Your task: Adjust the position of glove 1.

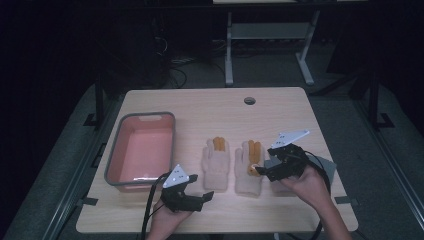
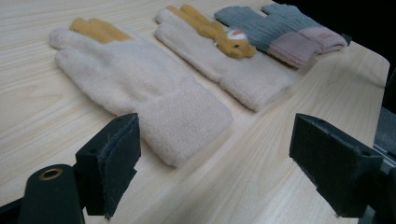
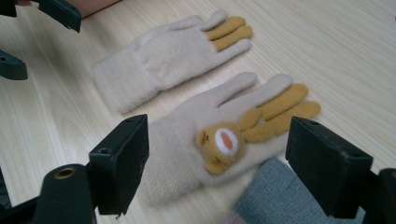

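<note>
From the high view, a pale wooden table [image 1: 215, 107] carries a pink tub with a grey rim [image 1: 141, 150] at its left, and two cream gloves lie flat side by side near the middle: the left cream glove [image 1: 216, 159], with orange middle fingers, and the right cream glove [image 1: 249, 167], which has an orange animal face sewn on its back. The left gripper [image 1: 204, 196] is held low at the near edge, just short of the left cream glove's cuff and apart from it, while the right gripper [image 1: 261, 171] sits over the right side of the right cream glove, with a grey glove [image 1: 325, 167] lying mostly under that hand. In the left gripper view, the two black jaws stand wide apart with nothing between them; the left cream glove [image 2: 140, 88] lies just ahead, its cuff nearest, then the right cream glove [image 2: 219, 51], then the grey glove [image 2: 280, 28] with a pinkish cuff (farthest off). In the right gripper view, the jaws are likewise spread wide, straddling the right cream glove [image 3: 205, 135] around its animal face without visibly pressing it; the grey glove [image 3: 275, 198] touches its lower edge, and the left cream glove [image 3: 168, 58] lies beyond.
</note>
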Available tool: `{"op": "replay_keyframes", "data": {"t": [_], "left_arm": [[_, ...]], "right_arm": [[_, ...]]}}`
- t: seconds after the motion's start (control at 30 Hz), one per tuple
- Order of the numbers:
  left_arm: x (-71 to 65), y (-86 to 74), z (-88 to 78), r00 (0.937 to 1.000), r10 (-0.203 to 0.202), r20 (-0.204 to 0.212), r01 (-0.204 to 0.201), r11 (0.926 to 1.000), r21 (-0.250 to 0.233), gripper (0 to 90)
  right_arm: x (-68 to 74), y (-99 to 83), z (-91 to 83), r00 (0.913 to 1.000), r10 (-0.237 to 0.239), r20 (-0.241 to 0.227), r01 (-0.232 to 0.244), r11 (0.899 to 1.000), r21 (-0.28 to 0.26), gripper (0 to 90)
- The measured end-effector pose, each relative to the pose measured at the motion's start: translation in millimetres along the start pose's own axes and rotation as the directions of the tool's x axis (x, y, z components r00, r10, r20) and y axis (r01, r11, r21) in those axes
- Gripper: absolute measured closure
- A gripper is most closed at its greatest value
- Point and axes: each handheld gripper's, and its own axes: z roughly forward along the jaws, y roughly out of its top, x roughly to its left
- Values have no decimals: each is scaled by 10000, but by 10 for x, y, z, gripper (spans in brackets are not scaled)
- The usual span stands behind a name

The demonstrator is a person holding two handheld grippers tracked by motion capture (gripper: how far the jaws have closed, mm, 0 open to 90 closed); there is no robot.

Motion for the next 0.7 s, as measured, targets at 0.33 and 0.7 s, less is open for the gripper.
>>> {"op": "replay_keyframes", "data": {"t": [0.33, 0.7], "left_arm": [[0, 1, -2, 10000, -11, -25, 11, 10000, 4, 166], [0, 9, -20, 10000, -21, -81, 21, 10000, 36, 166]], "right_arm": [[-29, 86, 74, 9999, -119, -58, 121, 9996, 261, 231], [-66, 153, 335, 9991, -325, -287, 358, 9917, 1234, 279]]}}
